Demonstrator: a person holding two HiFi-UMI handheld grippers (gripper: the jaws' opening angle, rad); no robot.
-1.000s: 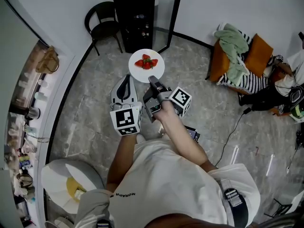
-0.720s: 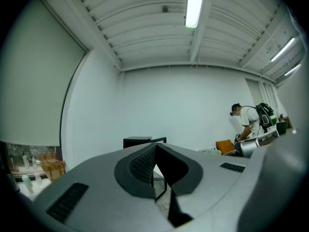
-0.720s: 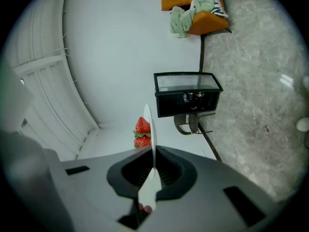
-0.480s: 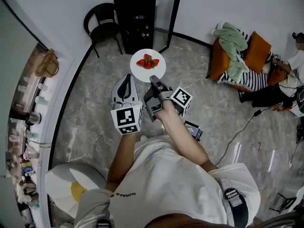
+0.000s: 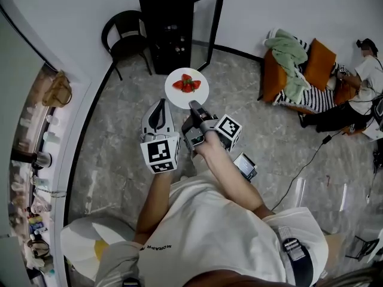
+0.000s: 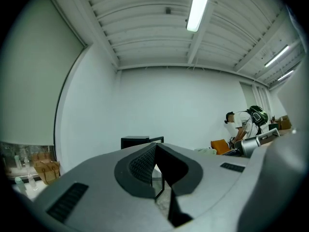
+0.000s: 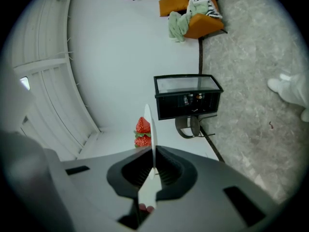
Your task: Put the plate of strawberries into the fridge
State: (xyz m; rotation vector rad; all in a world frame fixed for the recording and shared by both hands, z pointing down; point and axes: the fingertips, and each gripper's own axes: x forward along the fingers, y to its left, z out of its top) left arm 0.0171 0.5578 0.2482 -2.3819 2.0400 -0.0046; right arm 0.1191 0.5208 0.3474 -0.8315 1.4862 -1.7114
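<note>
Right claw (image 5: 192,105) stays clenched on rim of plate (image 5: 197,95); strawberries (image 5: 187,84) not slid. Over last second plate crept only little toward fridge (image 5: 164,17) at its 12 o'clock, door (image 5: 207,26) open. Left claw (image 5: 158,109) closed, empty, at plate's 7 o'clock. Carry continues; insertion remains.

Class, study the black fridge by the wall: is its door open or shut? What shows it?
Open: in the head view the fridge has its glass door swung out sideways, away from its front.
</note>
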